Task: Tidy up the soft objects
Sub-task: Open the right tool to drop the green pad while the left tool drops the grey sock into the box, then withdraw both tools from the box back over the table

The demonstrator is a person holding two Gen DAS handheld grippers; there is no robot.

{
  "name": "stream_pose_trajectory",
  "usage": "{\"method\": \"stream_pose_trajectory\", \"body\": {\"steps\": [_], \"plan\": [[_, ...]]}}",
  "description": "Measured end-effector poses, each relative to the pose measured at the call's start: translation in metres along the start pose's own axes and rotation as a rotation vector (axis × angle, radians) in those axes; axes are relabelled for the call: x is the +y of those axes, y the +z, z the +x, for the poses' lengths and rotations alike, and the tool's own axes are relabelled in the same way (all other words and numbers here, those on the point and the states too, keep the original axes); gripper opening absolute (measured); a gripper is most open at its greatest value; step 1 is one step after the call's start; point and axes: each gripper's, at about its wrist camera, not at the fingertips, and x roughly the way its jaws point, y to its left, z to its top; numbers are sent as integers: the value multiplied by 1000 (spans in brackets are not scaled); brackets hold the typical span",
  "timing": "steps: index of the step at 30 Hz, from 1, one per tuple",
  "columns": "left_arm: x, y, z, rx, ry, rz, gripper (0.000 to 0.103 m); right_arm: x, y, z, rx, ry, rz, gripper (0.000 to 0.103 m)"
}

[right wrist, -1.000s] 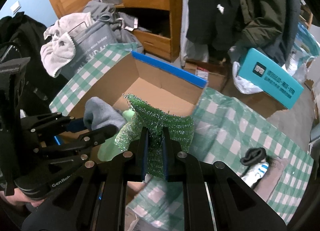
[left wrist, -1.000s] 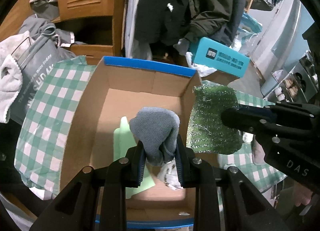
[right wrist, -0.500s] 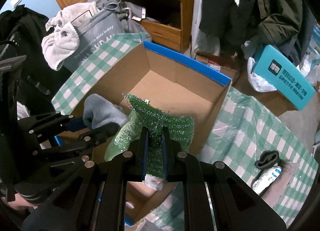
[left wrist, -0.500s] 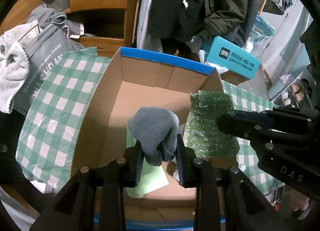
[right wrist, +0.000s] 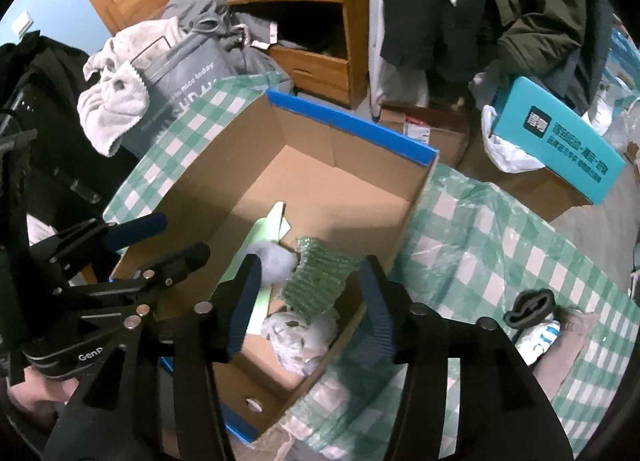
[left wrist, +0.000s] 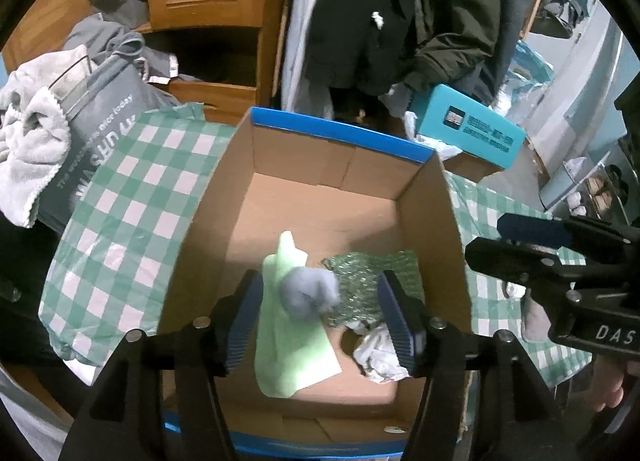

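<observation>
Grey sock point(left wrist: 309, 293) balled, blurred, beside glittery green scrubber point(left wrist: 366, 281) in box point(left wrist: 340, 165); both hand-held grippers just spread, empty.

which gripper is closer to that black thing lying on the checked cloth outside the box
Right. The right gripper hangs open over the box's near corner, beside the black item. The left gripper, also open, is over the box's far side.

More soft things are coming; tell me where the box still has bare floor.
Free: the cardboard box floor toward its blue-edged far wall, beyond the pale green cloth. Crowded: near end, with grey sock, green scourer and white wad.
</observation>
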Motion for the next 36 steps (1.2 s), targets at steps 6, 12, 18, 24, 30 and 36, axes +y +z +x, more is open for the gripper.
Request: {"method": "stream_pose_trajectory", "body": {"steps": [6,12,18,24,30,36], "plan": [[-19,-1,0,9,-19,44,65,-11,-9,-14,-25,-37,8,66],[-39,-2,-4,6,-53,70,69,-24,-20,-24,-26,-51,33,67],[-56,-4,-4,11,-70,80,70,-38,-33,-35,-32,-59,56,72],[-75,-7,-3,25,-78,105,73,-51,-49,-43,-27,-71,72,73],[-97,-11,-1,38,-83,141,77,-67,-67,-50,-21,-80,99,73],[-115,-15,5,58,-92,168,80,-87,-79,-54,-19,-99,136,73]]}}
